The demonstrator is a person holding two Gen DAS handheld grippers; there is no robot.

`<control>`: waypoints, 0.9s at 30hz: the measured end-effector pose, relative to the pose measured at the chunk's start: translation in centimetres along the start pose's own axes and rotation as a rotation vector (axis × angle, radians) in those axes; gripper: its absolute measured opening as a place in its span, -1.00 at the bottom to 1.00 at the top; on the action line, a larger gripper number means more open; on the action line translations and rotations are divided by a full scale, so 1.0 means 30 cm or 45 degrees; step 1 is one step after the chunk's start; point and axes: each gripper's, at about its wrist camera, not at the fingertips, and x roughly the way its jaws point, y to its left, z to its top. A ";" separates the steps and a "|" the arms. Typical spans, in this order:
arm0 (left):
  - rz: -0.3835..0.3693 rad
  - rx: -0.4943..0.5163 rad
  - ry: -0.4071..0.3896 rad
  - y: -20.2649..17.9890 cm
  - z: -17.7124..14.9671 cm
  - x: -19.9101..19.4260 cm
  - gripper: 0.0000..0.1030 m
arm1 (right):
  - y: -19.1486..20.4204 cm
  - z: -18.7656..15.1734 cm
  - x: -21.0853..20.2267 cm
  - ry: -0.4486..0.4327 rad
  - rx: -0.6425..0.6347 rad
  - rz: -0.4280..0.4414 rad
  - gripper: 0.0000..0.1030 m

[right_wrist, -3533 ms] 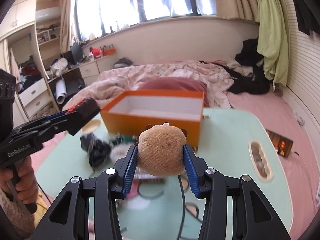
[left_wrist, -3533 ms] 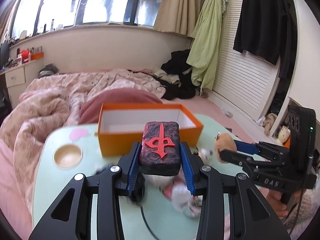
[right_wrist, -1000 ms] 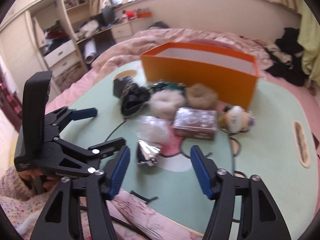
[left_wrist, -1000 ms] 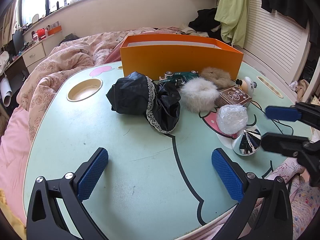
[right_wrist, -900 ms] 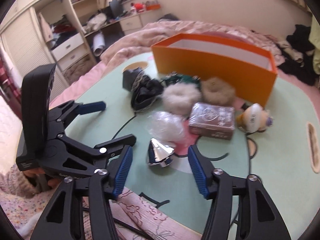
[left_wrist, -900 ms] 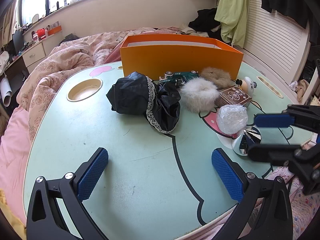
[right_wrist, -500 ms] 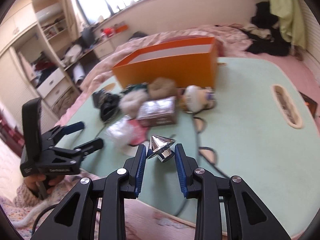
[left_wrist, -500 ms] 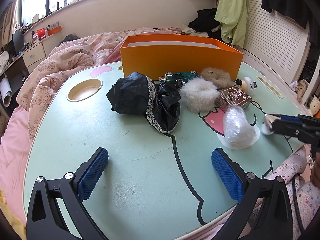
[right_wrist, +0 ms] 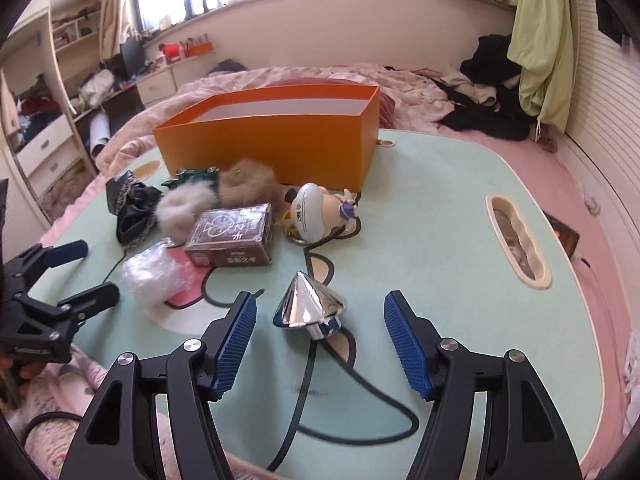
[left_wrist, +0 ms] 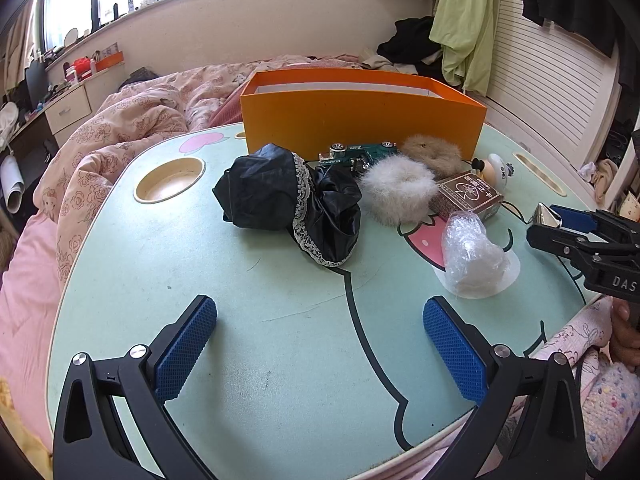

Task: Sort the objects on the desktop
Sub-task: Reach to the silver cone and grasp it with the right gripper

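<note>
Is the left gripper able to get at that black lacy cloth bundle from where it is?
Probably yes. The left gripper is open, and only bare table lies between it and the black cloth bundle.

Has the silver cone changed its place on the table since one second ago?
Yes. The silver cone now lies right of the strawberry print, away from the plastic bag it was beside, between the open right gripper fingers.

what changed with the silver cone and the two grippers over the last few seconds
The right gripper closed on the silver cone, carried it right, away from the plastic wrap, and has now opened; the cone sits on the table between the spread fingers. Earlier both grippers let go of a mahjong block and a plush. The left gripper stayed open and still; the orange box and the clutter did not move.
</note>
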 end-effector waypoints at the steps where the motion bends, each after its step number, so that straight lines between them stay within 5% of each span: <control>1: 0.000 0.000 0.000 0.000 0.000 0.000 0.99 | 0.001 0.004 0.009 -0.002 -0.007 -0.006 0.29; 4: 0.000 0.000 0.000 0.000 0.000 0.000 0.99 | 0.009 0.011 0.023 -0.019 -0.039 -0.008 0.05; 5: 0.000 0.000 0.000 0.000 -0.001 0.000 0.99 | 0.013 0.010 0.023 -0.030 -0.050 0.005 -0.32; 8: 0.000 -0.001 0.000 0.001 -0.001 0.001 0.99 | 0.011 0.000 0.010 -0.061 -0.049 0.075 -0.30; 15: 0.021 -0.026 -0.011 0.004 0.002 -0.011 0.99 | 0.010 -0.017 -0.085 -0.220 -0.047 0.048 -0.30; 20: -0.009 -0.133 -0.113 0.081 0.045 -0.051 0.99 | 0.026 -0.015 -0.080 -0.208 -0.069 0.036 -0.30; 27: 0.010 -0.181 -0.030 0.153 0.180 0.029 0.99 | 0.015 -0.016 -0.066 -0.188 -0.047 0.047 -0.30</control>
